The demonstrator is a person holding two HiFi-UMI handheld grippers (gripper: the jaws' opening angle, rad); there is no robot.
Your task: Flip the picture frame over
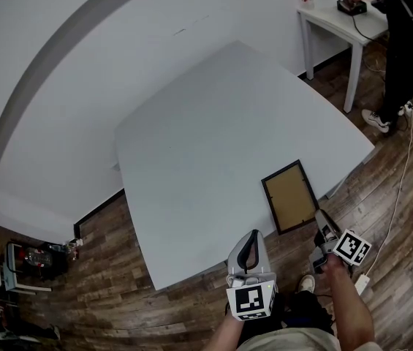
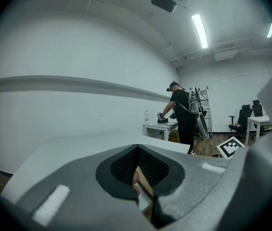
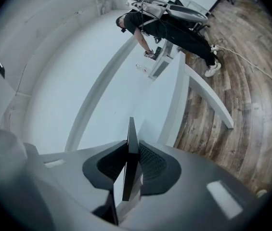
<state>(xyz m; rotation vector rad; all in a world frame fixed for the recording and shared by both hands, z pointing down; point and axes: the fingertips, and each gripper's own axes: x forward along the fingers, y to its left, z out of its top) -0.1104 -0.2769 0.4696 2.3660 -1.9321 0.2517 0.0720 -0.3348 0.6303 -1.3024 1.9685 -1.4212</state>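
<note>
The picture frame (image 1: 292, 196) lies on the near right corner of the white table (image 1: 191, 137), black border and brown backing facing up. My right gripper (image 1: 325, 229) is at its near corner, shut on the frame's edge. In the right gripper view the frame (image 3: 131, 148) stands edge-on between the jaws of the right gripper (image 3: 128, 177). My left gripper (image 1: 248, 249) hovers at the table's near edge, left of the frame, shut and holding nothing. In the left gripper view a sliver of the frame (image 2: 143, 180) shows through the gap behind the left gripper (image 2: 138, 196).
A person (image 1: 405, 42) stands at a small white table (image 1: 334, 22) at the back right. A white cable (image 1: 403, 189) runs across the wood floor on the right. Some equipment (image 1: 31, 262) sits on the floor at the left.
</note>
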